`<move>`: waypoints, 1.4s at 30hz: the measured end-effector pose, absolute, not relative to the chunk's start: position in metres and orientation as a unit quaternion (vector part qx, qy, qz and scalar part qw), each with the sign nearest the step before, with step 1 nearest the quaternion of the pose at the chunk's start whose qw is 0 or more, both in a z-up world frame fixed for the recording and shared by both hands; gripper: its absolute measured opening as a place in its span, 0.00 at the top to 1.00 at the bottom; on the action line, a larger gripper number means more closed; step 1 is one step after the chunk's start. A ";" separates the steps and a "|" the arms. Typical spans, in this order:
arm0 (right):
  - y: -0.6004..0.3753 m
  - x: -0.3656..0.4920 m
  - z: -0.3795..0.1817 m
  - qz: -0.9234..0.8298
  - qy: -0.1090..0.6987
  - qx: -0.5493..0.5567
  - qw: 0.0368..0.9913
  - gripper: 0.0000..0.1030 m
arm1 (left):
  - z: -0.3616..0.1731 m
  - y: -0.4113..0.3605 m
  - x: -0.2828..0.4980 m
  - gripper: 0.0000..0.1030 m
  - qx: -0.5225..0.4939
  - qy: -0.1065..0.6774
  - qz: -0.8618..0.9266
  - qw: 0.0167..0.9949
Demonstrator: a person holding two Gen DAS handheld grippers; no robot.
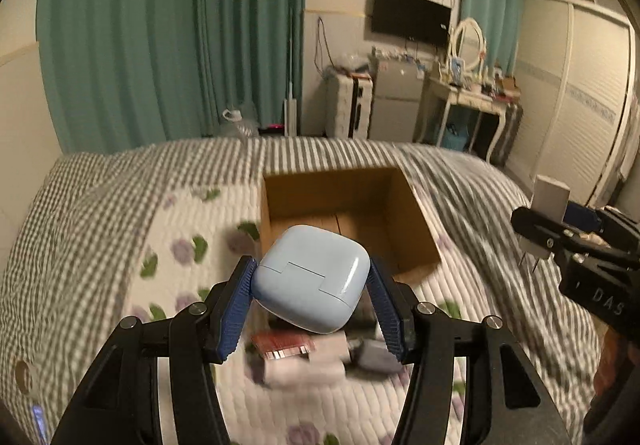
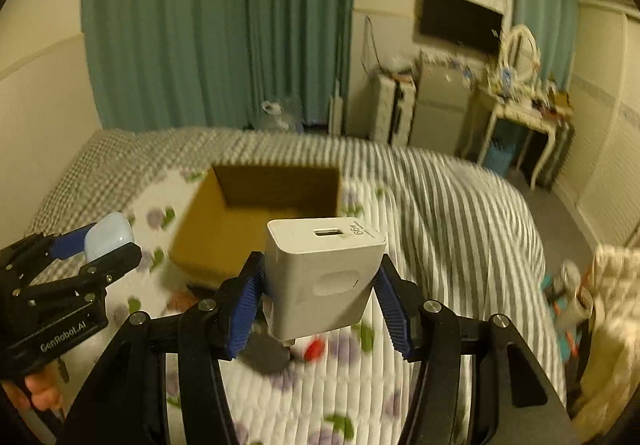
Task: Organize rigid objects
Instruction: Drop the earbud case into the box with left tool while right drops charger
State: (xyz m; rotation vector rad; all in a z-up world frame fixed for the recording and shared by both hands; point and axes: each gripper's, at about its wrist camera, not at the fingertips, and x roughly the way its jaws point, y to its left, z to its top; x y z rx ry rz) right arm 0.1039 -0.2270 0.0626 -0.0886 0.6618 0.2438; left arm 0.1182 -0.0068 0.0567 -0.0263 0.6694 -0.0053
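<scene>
My left gripper (image 1: 312,277) is shut on a pale blue earbud case (image 1: 312,281) and holds it above the bed, just in front of an open cardboard box (image 1: 384,213). My right gripper (image 2: 320,277) is shut on a white 66W wall charger (image 2: 320,277), prongs down, in front of the same cardboard box (image 2: 200,229). The right gripper with the charger shows at the right edge of the left wrist view (image 1: 548,213). The left gripper with the case shows at the left of the right wrist view (image 2: 108,237).
Several small items lie blurred on the floral quilt (image 1: 180,229) below the left gripper: a red and white packet (image 1: 286,349) and a grey object (image 1: 372,359). A dark pad (image 2: 266,357) and a red item (image 2: 316,349) lie below the right gripper. Beyond the bed stand a dressing table (image 1: 472,97) and wardrobe (image 1: 584,117).
</scene>
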 end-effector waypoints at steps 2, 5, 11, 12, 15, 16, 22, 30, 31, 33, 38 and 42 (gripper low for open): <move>-0.217 0.122 0.078 0.130 0.310 -0.056 0.940 0.47 | 0.061 -0.001 0.132 0.44 -0.009 0.324 -0.001 0.946; -0.202 0.146 0.088 0.130 0.297 -0.086 0.942 0.47 | 0.054 0.002 0.160 0.44 0.002 0.329 -0.002 0.944; -0.180 0.204 0.066 0.148 0.311 -0.096 0.934 0.47 | 0.013 -0.003 0.204 0.44 0.006 0.355 -0.010 0.935; -0.177 0.213 0.057 0.148 0.317 -0.097 0.932 0.47 | 0.003 -0.005 0.211 0.44 0.009 0.363 -0.013 0.932; -0.174 0.234 0.020 0.152 0.338 -0.102 0.923 0.47 | -0.028 -0.011 0.229 0.44 0.015 0.381 -0.020 0.924; -0.175 0.240 0.008 0.155 0.344 -0.097 0.921 0.47 | -0.033 -0.014 0.232 0.44 0.016 0.383 -0.022 0.924; -0.179 0.262 -0.040 0.172 0.363 -0.083 0.912 0.47 | -0.064 -0.019 0.249 0.44 0.032 0.392 -0.024 0.919; -0.197 0.258 -0.017 0.165 0.310 -0.025 0.936 0.19 | -0.041 -0.022 0.229 0.20 0.033 0.367 -0.029 0.929; -0.201 0.254 -0.010 0.163 0.310 -0.020 0.937 0.19 | -0.035 -0.021 0.225 0.20 0.027 0.367 -0.033 0.929; -0.206 0.246 0.005 0.163 0.308 -0.020 0.937 0.19 | -0.021 -0.018 0.211 0.19 0.019 0.366 -0.033 0.930; -0.224 0.206 0.047 0.165 0.322 -0.020 0.932 0.18 | 0.015 -0.013 0.161 0.06 0.030 0.350 -0.006 0.936; -0.241 0.161 0.073 0.168 0.338 -0.048 0.925 0.18 | 0.030 -0.003 0.119 0.04 0.037 0.336 0.005 0.941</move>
